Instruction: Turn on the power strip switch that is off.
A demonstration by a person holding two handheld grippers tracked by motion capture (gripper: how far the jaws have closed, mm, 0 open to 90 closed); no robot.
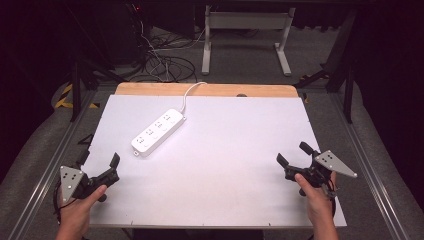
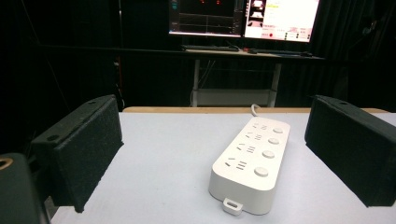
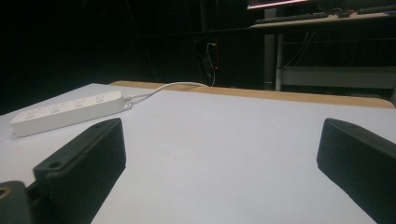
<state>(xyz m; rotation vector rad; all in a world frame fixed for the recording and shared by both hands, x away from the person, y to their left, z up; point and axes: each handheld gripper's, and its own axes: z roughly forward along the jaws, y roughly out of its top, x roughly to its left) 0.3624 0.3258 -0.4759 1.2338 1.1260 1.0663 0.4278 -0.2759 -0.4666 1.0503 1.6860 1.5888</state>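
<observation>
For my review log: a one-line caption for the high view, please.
Left gripper and right gripper, both open, rest at the white table's near corners; white power strip untouched.

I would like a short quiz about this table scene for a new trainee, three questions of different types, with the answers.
1. True or false: the left gripper is shut on the power strip.
2. How many round buttons does the power strip show in the left gripper view?
3. Which gripper is nearer to the power strip? A) left B) right

Key
1. False: both grippers are open and hold nothing.
2. Four.
3. A: the strip lies on the left half of the table.
</observation>
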